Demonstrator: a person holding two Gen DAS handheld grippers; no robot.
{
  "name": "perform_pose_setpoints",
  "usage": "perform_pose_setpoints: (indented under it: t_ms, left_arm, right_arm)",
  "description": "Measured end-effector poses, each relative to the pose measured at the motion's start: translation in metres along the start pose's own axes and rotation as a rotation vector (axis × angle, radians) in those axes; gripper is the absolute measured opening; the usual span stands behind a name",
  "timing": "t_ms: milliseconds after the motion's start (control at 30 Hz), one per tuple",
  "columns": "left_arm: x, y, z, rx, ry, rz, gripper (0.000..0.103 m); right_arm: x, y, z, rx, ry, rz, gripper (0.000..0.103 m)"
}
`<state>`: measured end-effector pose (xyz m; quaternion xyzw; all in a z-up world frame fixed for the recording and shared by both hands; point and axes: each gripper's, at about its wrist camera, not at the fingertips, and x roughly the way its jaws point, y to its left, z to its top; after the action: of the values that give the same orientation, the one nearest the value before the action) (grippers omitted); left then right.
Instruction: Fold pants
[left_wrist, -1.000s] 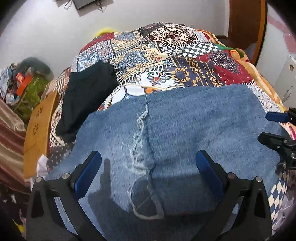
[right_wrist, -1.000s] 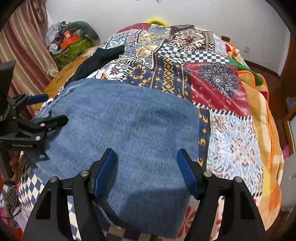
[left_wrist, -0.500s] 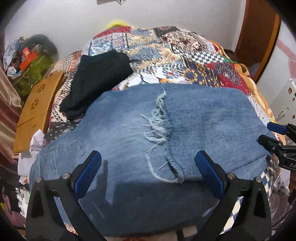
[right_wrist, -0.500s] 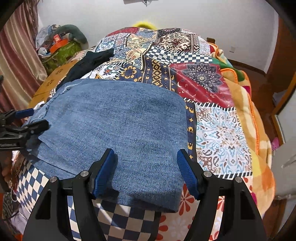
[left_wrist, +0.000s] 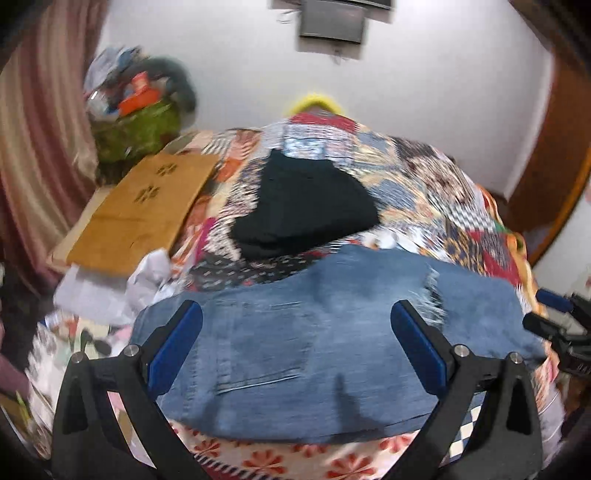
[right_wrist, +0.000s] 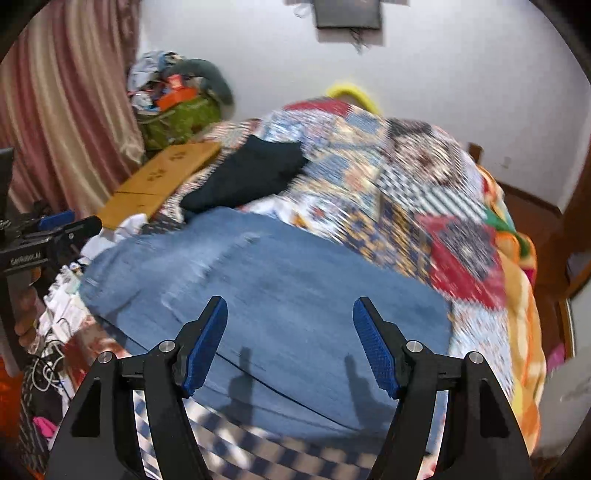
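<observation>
Folded blue jeans (left_wrist: 295, 343) (right_wrist: 280, 295) lie flat near the front edge of a bed with a patchwork quilt (left_wrist: 424, 177) (right_wrist: 388, 177). A frayed hem (left_wrist: 432, 295) shows on their right part. Above the jeans' left part, my left gripper (left_wrist: 295, 325) stands open with nothing between its blue pads. My right gripper (right_wrist: 290, 314) is open over the jeans' right part, also holding nothing. Each gripper shows at the edge of the other's view: the right gripper (left_wrist: 546, 314) at far right, the left gripper (right_wrist: 70, 225) at far left. Both views are blurred.
A folded black garment (left_wrist: 303, 206) (right_wrist: 247, 173) lies on the quilt behind the jeans. A brown cardboard sheet (left_wrist: 144, 206) leans at the bed's left side, with a green bag of clutter (left_wrist: 136, 122) and a curtain (left_wrist: 33, 147) beyond. A wooden door frame (left_wrist: 554, 166) is on the right.
Both grippers have pulled back and up from the jeans. The left one has swung to the left, so the frayed hem now sits at the right of its view. Jaws unchanged.
</observation>
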<state>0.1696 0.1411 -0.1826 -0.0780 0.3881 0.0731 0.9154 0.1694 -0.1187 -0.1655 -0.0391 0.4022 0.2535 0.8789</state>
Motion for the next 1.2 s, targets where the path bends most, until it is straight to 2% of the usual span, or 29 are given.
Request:
perform_pose_setpoints:
  t_ms: [167, 300, 467, 667, 767, 967, 1200]
  left_arm:
    - [0.005, 0.064, -0.017, -0.146, 0.079, -0.011, 0.103]
    - [0.026, 0.105, -0.050, -0.258, 0.215, -0.029, 0.103]
    - [0.049, 0.134, -0.090, -0.389, 0.341, -0.076, 0.103]
    - [0.076, 0.153, -0.130, -0.546, 0.472, -0.163, 0.103]
    - [0.084, 0.154, -0.138, -0.587, 0.491, -0.194, 0.103]
    - [0.098, 0.160, -0.133, -0.638, 0.465, -0.253, 0.103]
    - [0.122, 0.168, -0.125, -0.703, 0.464, -0.242, 0.103]
  right_arm:
    - [0.020, 0.030, 0.006, -0.065, 0.002, 0.038, 0.067]
    - [0.048, 0.042, 0.001, -0.084, 0.064, 0.049, 0.067]
    - [0.080, 0.041, -0.012, -0.036, 0.180, 0.066, 0.067]
    - [0.076, 0.037, -0.013, -0.018, 0.162, 0.074, 0.068]
    - [0.075, 0.039, -0.014, -0.025, 0.159, 0.071, 0.068]
    - [0.077, 0.039, -0.014, -0.027, 0.157, 0.071, 0.068]
    - [0.076, 0.039, -0.014, -0.028, 0.151, 0.076, 0.068]
